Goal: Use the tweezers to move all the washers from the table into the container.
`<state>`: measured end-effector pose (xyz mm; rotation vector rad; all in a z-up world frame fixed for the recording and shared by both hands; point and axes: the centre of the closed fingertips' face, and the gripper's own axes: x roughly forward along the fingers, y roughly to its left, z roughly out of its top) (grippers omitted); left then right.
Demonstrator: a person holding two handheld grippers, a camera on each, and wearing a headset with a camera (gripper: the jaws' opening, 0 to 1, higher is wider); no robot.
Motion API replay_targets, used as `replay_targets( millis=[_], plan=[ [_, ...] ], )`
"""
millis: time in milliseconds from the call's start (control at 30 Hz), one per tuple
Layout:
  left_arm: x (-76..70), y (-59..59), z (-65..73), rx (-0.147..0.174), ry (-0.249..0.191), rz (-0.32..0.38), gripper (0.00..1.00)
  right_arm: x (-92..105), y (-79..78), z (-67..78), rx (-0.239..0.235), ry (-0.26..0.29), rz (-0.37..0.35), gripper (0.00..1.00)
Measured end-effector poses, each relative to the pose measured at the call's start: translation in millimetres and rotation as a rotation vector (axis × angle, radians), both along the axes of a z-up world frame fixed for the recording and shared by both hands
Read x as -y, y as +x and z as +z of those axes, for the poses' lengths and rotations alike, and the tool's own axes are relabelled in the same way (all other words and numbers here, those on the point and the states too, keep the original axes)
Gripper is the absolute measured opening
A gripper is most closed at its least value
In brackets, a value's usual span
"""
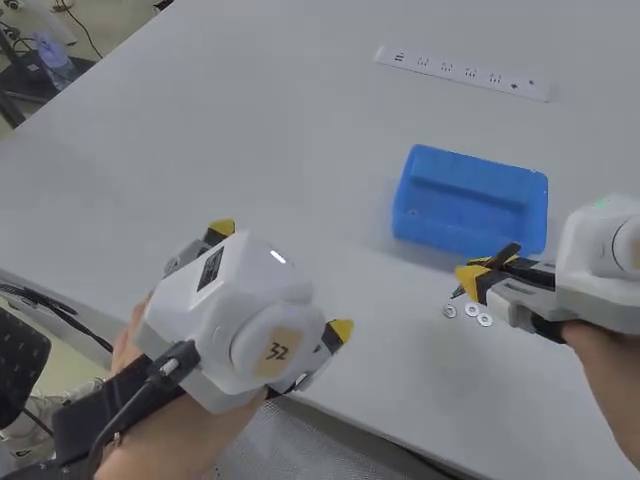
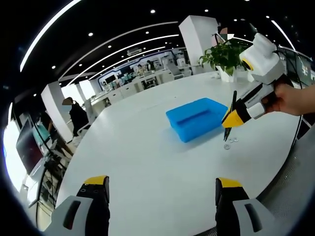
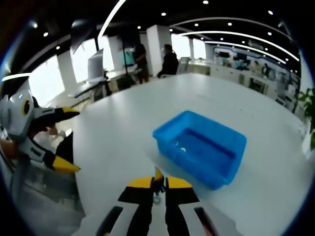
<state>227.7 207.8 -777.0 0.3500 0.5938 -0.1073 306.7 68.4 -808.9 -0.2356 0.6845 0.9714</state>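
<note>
Item: washer pick-up w/ tweezers. 3 washers (image 1: 470, 312) on table (image 1: 250, 120), just beside blue container (image 1: 470, 200).
R gripper (image 1: 478, 278): jaws pinched narrow on tweezers (image 2: 230, 110), tips just above the washers. L gripper (image 2: 162, 183): jaws wide, holding nothing. Rec.: take one washer at a time, nip its rim, and clear the container wall before letting go.

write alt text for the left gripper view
The right hand-held gripper, held in a person's hand, points black tweezers down at three washers on a white table, just beside a blue container. The left hand-held gripper has its yellow-tipped jaws wide open at the bottom.
</note>
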Motion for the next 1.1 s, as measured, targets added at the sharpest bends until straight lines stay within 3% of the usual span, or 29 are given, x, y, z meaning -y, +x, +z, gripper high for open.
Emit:
replay_targets(
  millis=[267, 667, 1100],
  plan=[
    [-0.2, 0.3, -0.7, -0.001, 0.001, -0.001, 0.91, 3.7, -0.8, -10.2, -0.023, -0.015, -0.006, 0.05],
    [-0.2, 0.2, -0.7, -0.002, 0.003, -0.002, 0.89, 4.0, 2.3, -7.5, 0.01, -0.031, -0.006, 0.05],
    [0.5, -0.1, -0.5, -0.002, 0.0, -0.003, 0.88, 1.0, 5.9, -9.6, 0.01, -0.021, -0.018, 0.04]
  ],
)
